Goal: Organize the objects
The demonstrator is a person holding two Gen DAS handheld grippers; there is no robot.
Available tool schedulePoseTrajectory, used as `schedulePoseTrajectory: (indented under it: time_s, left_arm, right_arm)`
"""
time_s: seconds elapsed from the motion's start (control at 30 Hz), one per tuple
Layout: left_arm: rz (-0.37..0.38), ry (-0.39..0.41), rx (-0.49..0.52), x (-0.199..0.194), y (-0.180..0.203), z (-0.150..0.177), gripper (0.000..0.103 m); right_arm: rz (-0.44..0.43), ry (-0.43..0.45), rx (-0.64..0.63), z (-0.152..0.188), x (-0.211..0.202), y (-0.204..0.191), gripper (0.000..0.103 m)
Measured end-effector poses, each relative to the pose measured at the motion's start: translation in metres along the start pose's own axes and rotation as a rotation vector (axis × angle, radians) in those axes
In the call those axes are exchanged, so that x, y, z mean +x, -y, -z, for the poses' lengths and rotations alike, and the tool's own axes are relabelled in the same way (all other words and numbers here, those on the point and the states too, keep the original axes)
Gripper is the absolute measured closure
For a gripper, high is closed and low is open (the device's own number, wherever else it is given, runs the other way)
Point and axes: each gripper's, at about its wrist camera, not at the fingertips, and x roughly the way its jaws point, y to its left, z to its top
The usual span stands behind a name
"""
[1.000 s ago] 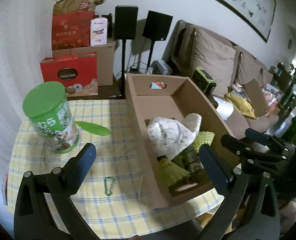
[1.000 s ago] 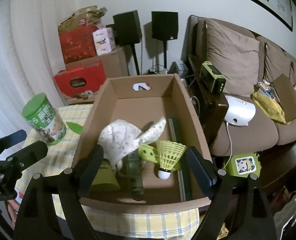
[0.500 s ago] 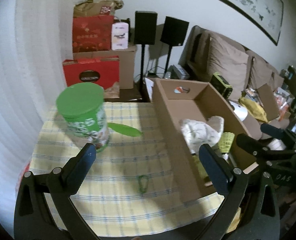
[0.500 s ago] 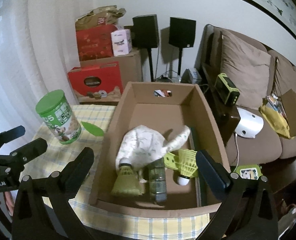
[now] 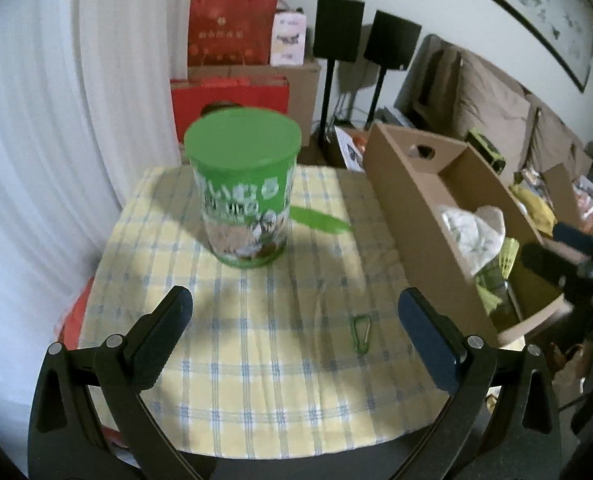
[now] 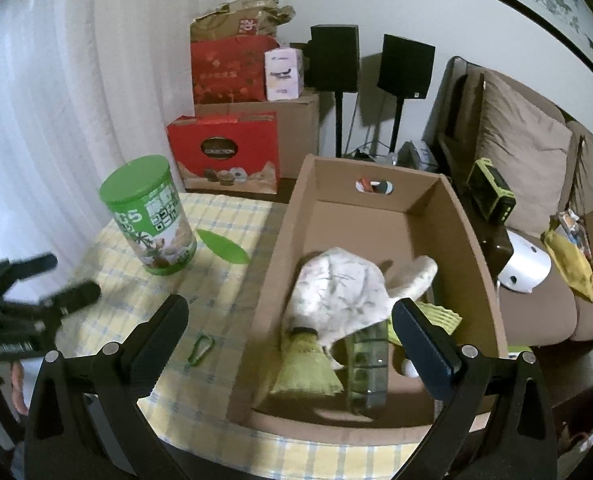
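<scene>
A green-lidded can stands upright on the yellow checked tablecloth, straight ahead of my open, empty left gripper. A green leaf-shaped piece lies just right of the can. A small green carabiner lies near the right finger. The cardboard box holds a white cloth, shuttlecocks and a green bottle. My right gripper is open and empty above the box's near left wall. The can and carabiner also show in the right wrist view.
Red gift boxes, cardboard boxes and two black speakers stand behind the table by the wall. A brown sofa with clutter is to the right. White curtains hang on the left. The table edge is close in front.
My left gripper has swung left, so the can is now centred and closer. My right gripper has pulled back and shifted left, from over the box to its left wall.
</scene>
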Motion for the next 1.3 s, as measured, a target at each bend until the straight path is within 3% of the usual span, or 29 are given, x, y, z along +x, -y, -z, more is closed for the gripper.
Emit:
schedulePoseTrajectory:
  time_s: [0.1,0.23,0.3,0.43,0.67,1.03,1.3]
  left_arm:
    - [0.03,-0.027,0.001,0.01,-0.003,0.008,0.0]
    - [0.168,-0.086,-0.054,0.028,-0.01,0.013,0.012]
    - [0.203,-0.112,-0.08,0.036,-0.012,0.016,0.016]
    - [0.179,-0.149,-0.019,0.054,0.003,0.022,0.038]
    - [0.183,-0.205,0.092,0.084,0.037,0.032,0.064]
    - [0.165,-0.283,0.161,0.118,0.068,0.038,0.079]
    - [0.175,-0.26,0.183,0.117,0.064,0.042,0.088]
  right_arm:
    - [-0.02,0.001,0.0,-0.005,0.002,-0.002,0.001]
    - [-0.048,-0.01,-0.003,-0.007,0.004,-0.006,0.003]
    - [-0.058,-0.015,-0.005,-0.007,0.006,-0.008,0.006]
    - [-0.071,-0.031,0.005,-0.005,0.01,-0.008,0.011]
    - [-0.093,-0.064,0.03,-0.004,0.018,-0.003,0.02]
    - [-0.097,-0.063,0.057,-0.003,0.016,0.009,0.023]
    - [-0.093,-0.076,0.042,-0.003,0.022,0.01,0.024]
